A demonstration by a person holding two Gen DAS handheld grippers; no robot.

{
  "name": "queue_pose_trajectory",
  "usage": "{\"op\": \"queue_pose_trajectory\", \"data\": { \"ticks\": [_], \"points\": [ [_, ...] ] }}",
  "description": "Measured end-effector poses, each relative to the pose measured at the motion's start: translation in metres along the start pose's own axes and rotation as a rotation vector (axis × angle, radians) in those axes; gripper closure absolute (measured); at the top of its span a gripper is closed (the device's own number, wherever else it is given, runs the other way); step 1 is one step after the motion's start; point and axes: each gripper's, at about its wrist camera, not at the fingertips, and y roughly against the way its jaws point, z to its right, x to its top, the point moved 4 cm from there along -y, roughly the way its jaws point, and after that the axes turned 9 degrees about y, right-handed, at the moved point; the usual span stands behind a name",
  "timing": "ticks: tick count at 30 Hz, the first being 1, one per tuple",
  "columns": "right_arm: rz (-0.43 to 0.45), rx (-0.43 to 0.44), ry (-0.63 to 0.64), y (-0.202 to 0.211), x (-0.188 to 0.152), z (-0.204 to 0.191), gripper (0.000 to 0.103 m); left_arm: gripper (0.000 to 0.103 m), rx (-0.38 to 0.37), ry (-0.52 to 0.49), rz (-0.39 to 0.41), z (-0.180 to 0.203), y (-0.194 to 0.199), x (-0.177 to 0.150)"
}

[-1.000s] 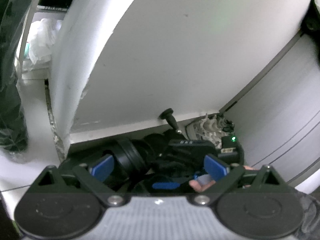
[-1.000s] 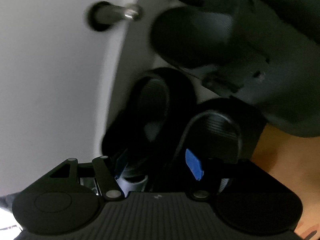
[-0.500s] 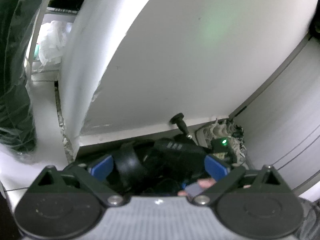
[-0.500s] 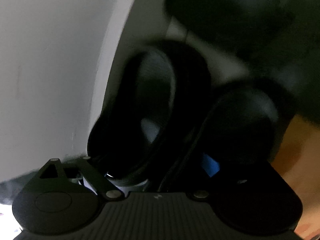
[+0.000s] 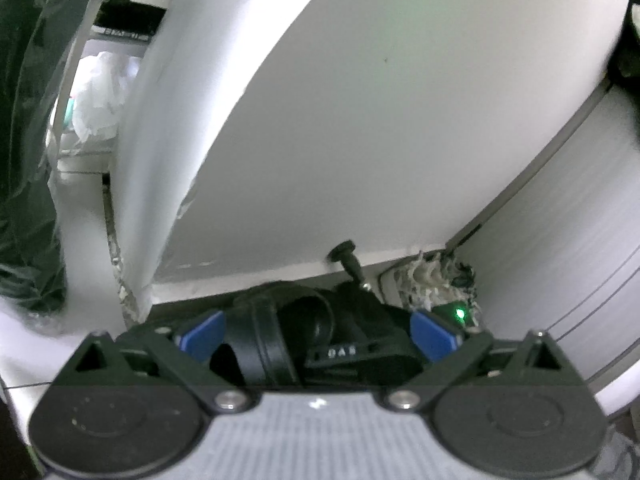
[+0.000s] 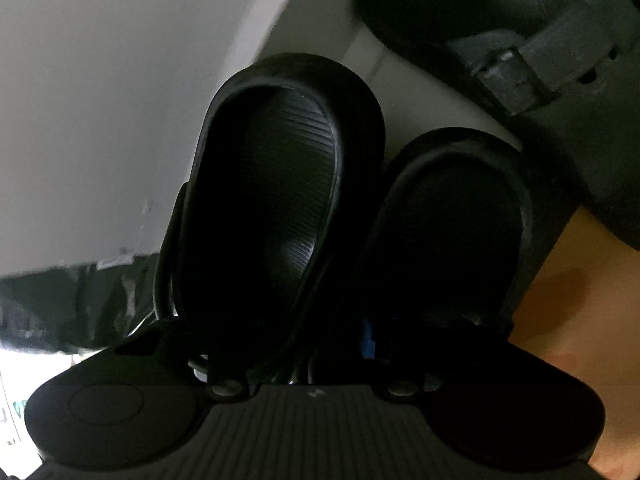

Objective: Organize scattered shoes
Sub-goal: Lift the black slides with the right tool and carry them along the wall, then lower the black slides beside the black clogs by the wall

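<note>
My right gripper (image 6: 304, 344) is closing, and its jaws look pinched on the adjoining inner walls of two black slippers (image 6: 280, 200), a hold I read as chosen to carry the pair as one; the pads are mostly buried in shadow, so I judge the grip from how the pair hangs. Both footbeds face my camera, toes pointing away toward the white wall's (image 6: 100, 100) foot, over a strip of orange floor (image 6: 580, 280). It pitches steeply down. Beyond lies a grey buckled sandal (image 6: 520, 40). My left gripper (image 5: 316, 328) stands wide and empty, tilted gently down above the right one, facing a black door stopper (image 5: 348, 260) on the skirting.
</note>
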Motion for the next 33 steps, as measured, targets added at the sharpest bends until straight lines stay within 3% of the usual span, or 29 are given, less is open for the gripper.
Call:
{"op": "queue_pose_trajectory", "data": {
  "ticks": [5,10,14,18,24,27,33],
  "points": [
    [0.106,-0.015,0.143,0.034,-0.001,-0.022,0.075,0.002,-0.027,-0.006,0.072,0.008,0.014,0.008],
    [0.187,-0.061,0.304,0.071,-0.006,-0.042,0.076,0.001,-0.047,0.010,0.140,0.013,0.030,0.017],
    [0.213,-0.118,0.346,0.093,-0.005,-0.045,0.076,0.001,-0.052,0.010,0.146,0.016,0.034,0.022],
    [0.232,-0.151,0.375,0.134,-0.034,-0.031,0.076,0.001,-0.032,0.008,0.152,0.014,0.034,0.026],
    [0.221,-0.227,0.407,0.123,-0.082,-0.038,0.076,0.001,0.013,0.033,0.151,0.006,0.030,0.030],
    [0.202,-0.261,0.427,0.132,-0.102,-0.018,0.076,0.001,0.023,0.033,0.155,0.006,0.029,0.027],
    [0.134,-0.272,0.490,0.118,-0.118,-0.010,0.076,0.001,0.037,0.014,0.167,0.005,0.025,0.028]
  ]
}}
